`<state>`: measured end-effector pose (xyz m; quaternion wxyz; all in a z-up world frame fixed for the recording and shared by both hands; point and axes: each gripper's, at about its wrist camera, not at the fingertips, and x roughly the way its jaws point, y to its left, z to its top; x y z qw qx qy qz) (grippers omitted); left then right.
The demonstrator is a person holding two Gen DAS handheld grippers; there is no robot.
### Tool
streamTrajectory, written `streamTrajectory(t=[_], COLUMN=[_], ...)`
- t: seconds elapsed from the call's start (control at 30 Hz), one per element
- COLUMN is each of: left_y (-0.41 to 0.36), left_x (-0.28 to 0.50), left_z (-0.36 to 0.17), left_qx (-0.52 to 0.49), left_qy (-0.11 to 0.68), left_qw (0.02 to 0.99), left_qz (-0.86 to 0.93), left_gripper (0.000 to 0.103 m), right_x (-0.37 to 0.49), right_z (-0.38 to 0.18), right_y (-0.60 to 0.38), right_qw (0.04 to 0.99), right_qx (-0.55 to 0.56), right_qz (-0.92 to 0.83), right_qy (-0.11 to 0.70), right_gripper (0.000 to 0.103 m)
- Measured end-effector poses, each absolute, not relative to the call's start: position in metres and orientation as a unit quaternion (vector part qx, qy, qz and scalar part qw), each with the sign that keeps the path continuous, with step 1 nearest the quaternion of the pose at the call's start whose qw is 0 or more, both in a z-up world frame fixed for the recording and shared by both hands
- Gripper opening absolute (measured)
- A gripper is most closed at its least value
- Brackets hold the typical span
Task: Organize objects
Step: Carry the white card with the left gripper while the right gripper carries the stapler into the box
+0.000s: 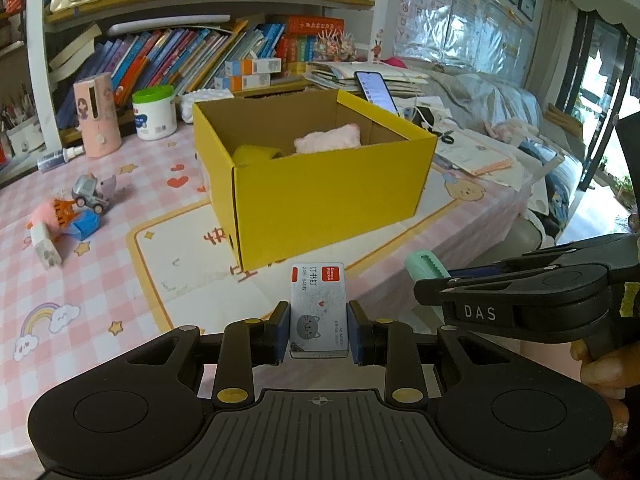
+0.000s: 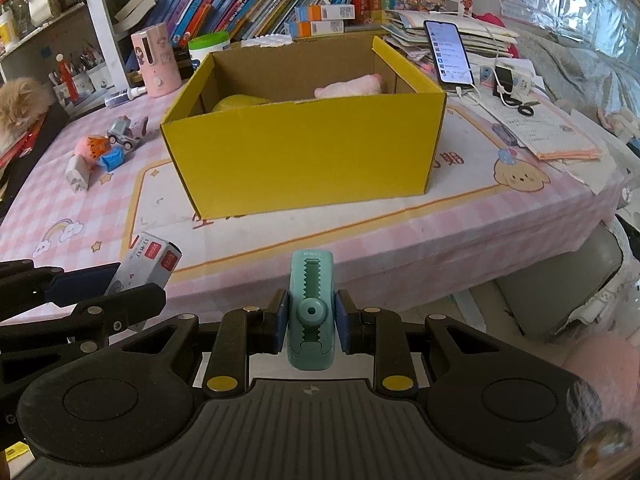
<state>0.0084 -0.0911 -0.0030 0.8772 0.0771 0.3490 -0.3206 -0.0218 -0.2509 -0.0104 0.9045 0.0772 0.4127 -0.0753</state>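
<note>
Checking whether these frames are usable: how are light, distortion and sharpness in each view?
Left wrist view: fisheye bends the bookshelf, the window is blown out, the staple box is sharp. Right wrist view: even daylight, corners vignetted, the yellow box is crisp, the lower right is blurred.

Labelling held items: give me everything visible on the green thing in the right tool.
The green pencil sharpener is a small mint-green plastic block with rounded corners. A darker toothed slot runs along its top face, with a round knob holding a small hole at the middle, and faint lettering near the far end. It is clamped between the blue pads of the right tool, pointing lengthwise toward the yellow box, held in the air near the table edge.
</note>
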Motion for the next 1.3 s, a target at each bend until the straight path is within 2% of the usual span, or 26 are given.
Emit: streamTrajectory(t=[0.63, 1.07, 1.3], left_y=[-0.132, -0.170, -0.183], left_x=[0.041, 0.083, 0.119], left_z=[0.018, 0.049, 0.040], left_qx=[0.070, 0.071, 0.076], left_qy=[0.307, 0.257, 0.278], left_qw=[0.891, 0.914, 0.921], left_qz=[-0.326, -0.305, -0.261], left_gripper=[0.028, 0.028, 0.028], right_x=[0.018, 0.063, 0.108], right_z=[0.011, 0.062, 0.055], right_y=[-0.298, -0.338, -0.353], right_qw=[0.914, 0.949, 0.948], right_qx=[0.078, 0.055, 0.026], right_qz=[-0.065, -0.030, -0.005], right_qy=[0.393, 0.308, 0.316], right_gripper=[0.023, 0.023, 0.023])
